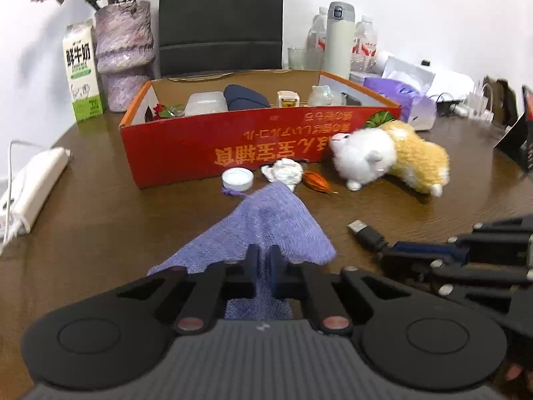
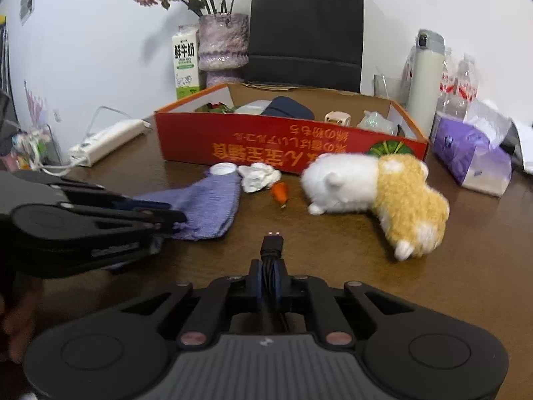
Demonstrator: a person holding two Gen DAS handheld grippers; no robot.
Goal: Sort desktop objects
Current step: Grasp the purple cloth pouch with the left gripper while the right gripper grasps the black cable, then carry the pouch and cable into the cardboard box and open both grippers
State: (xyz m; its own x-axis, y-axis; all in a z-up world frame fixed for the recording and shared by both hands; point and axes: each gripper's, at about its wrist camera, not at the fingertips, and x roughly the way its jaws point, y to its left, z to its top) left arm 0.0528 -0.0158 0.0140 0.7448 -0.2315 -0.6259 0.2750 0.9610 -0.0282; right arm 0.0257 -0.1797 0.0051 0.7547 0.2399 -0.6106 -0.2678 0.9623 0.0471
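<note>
Before red box (image 1: 233, 146) — plush toy (image 1: 389, 156), crumpled tissue (image 1: 284, 171).

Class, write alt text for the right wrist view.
The right gripper is shut on a black USB cable above a brown table. At left, the left gripper pinches a purple cloth; a plush toy lies before a red box.

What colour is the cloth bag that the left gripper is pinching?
The cloth bag is purple, a soft lavender weave. The left wrist view shows it best.

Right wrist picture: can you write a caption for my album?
Right gripper pinches a black USB cable near a plush toy.
</note>
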